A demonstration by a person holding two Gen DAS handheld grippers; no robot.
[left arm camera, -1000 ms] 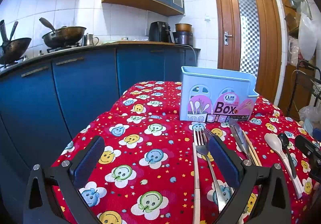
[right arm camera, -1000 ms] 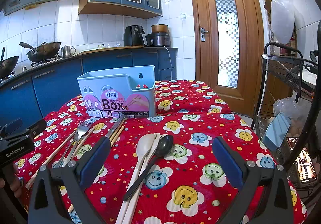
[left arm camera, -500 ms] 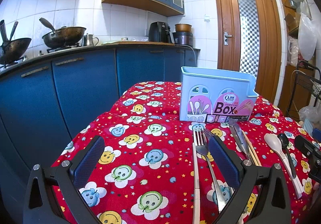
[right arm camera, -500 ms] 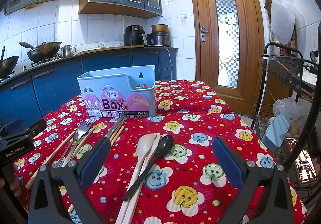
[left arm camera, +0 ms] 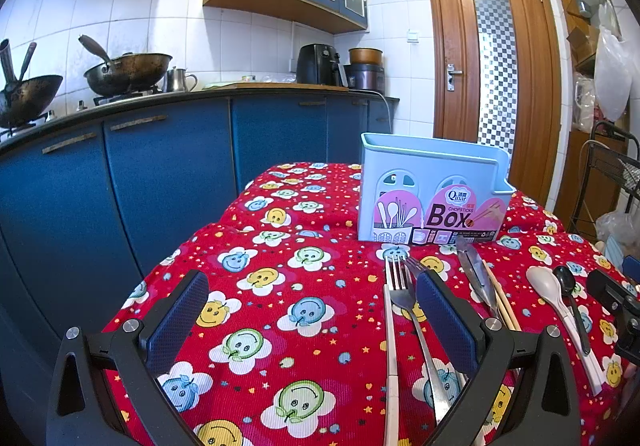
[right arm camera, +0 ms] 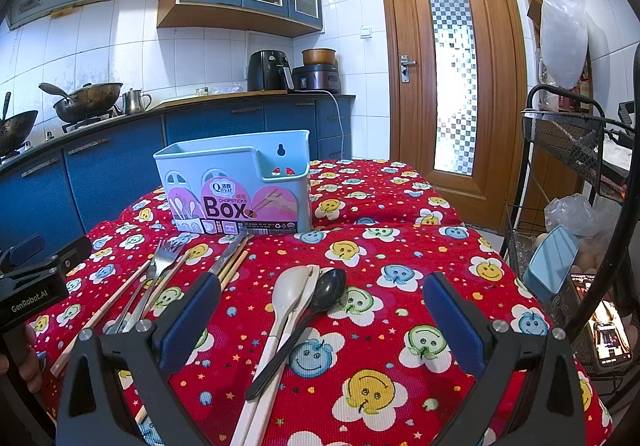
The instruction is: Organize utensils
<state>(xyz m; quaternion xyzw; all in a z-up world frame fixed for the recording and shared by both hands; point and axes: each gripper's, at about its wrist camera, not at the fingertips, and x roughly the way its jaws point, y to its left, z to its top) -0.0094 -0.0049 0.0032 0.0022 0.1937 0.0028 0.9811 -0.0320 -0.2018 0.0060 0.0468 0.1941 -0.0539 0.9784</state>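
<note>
A light blue chopsticks box (left arm camera: 432, 194) stands upright on the red smiley tablecloth (left arm camera: 280, 286); it also shows in the right wrist view (right arm camera: 236, 186). In front of it lie forks (left arm camera: 400, 286), a knife (left arm camera: 474, 274), chopsticks (left arm camera: 500, 298), a white spoon (left arm camera: 548, 286) and a black spoon (left arm camera: 566, 282). In the right wrist view the white spoon (right arm camera: 290, 290) and black spoon (right arm camera: 330, 286) lie between my open fingers. My left gripper (left arm camera: 312, 302) is open and empty, left of the forks. My right gripper (right arm camera: 320, 306) is open and empty above the spoons.
Blue kitchen cabinets (left arm camera: 160, 174) with woks (left arm camera: 124, 70) stand behind the table. A wooden door (right arm camera: 452, 66) is at the back right. A black wire rack (right arm camera: 572, 150) stands right of the table. The left gripper's body (right arm camera: 36, 278) shows at the left edge.
</note>
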